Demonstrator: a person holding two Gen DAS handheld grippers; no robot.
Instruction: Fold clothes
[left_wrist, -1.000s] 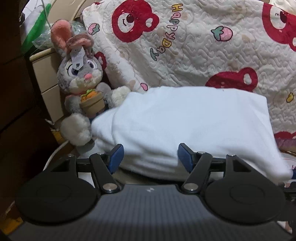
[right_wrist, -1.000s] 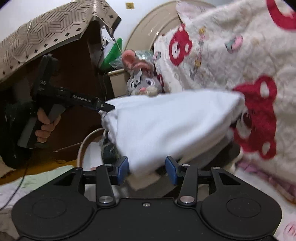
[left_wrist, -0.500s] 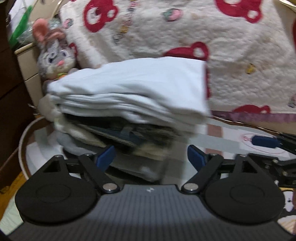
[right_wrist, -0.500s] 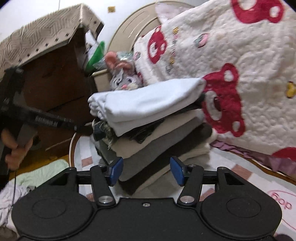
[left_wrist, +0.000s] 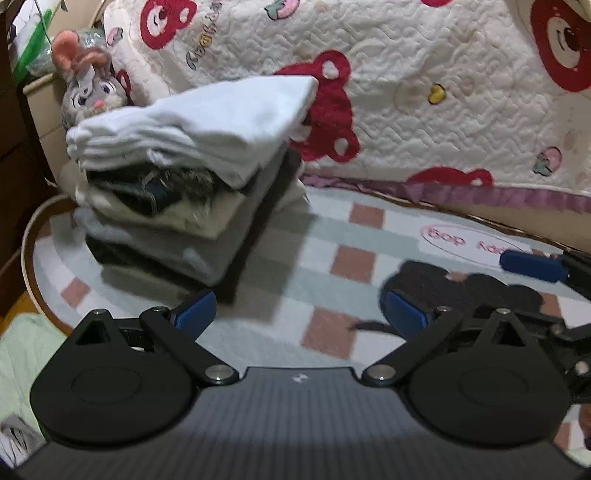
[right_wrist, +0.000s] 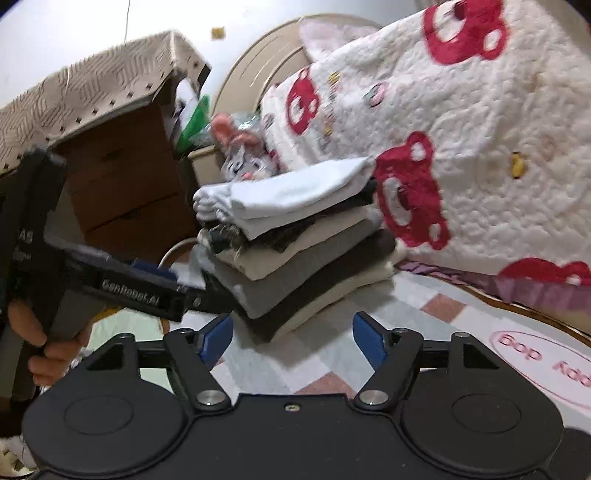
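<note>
A folded white garment (left_wrist: 199, 125) lies on top of a stack of folded clothes (left_wrist: 173, 236) in grey, beige and dark layers, on the checked sheet (left_wrist: 332, 229). My left gripper (left_wrist: 299, 310) hangs over the sheet, near and to the right of the stack; its jaws are opening with nothing between them. The right wrist view shows the same white garment (right_wrist: 291, 192) and stack (right_wrist: 303, 273) just ahead. My right gripper (right_wrist: 291, 339) is also opening, with only the sheet behind the gap. One of its blue pads (left_wrist: 532, 264) shows at the right edge of the left wrist view.
A plush rabbit (left_wrist: 92, 88) sits behind the stack against a white quilt with red bears (left_wrist: 424, 92). A brown dresser (right_wrist: 122, 184) under a patterned cloth stands to the left. A hand (right_wrist: 48, 347) holds the left gripper's handle. A pale green cloth (left_wrist: 22, 354) lies beyond the bed's round edge.
Both grippers have let go of the white garment, which now rests on the stack. Both have drawn back from the stack over the sheet, and their jaws have widened.
</note>
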